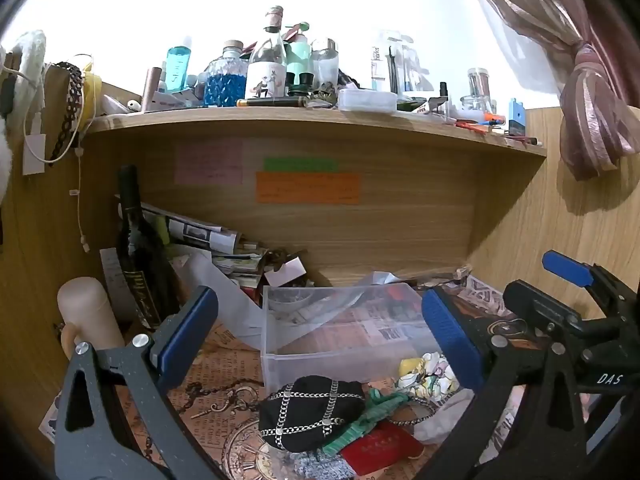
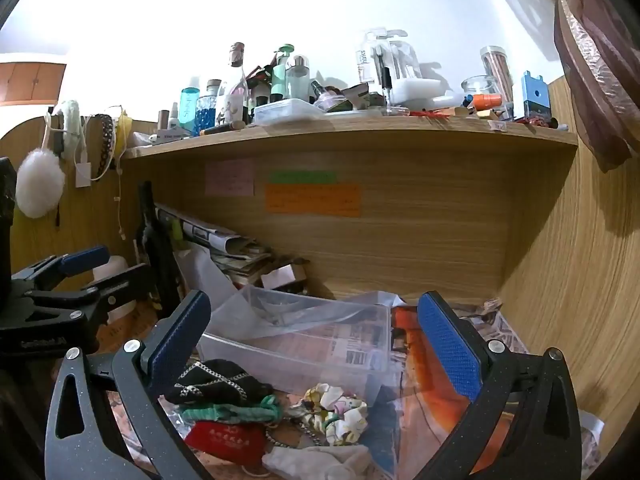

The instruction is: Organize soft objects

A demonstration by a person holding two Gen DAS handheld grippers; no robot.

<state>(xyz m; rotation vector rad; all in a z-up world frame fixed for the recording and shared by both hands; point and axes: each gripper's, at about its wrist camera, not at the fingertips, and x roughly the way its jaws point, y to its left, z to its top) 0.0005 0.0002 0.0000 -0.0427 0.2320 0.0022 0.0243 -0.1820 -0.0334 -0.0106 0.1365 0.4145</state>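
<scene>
Both tongs stand spread wide with nothing between the pads. Through the left wrist camera I see my left gripper (image 1: 320,332) framing a clear plastic bin (image 1: 340,332) on a desk (image 1: 208,392) covered with vintage-print paper of clocks and newsprint. Just in front of the bin lies the heap of soft things: a black pouch with chain pattern (image 1: 312,412), a green scrunchie (image 1: 372,412), a red pouch (image 1: 380,450) and a floral cloth (image 1: 426,374). A dark bottle (image 1: 138,248) leans at the back left beside stacked papers, and the wooden shelf (image 1: 312,118) above is crowded with bottles and jars. An orange note (image 1: 307,188) is stuck on the wood back panel; a pink curtain (image 1: 592,120) hangs at right. From the right wrist camera, my right gripper (image 2: 314,344) frames the same bin (image 2: 300,344), with a white cloth (image 2: 320,458) nearest the lens and the left tool (image 2: 68,284) off to the side.
</scene>
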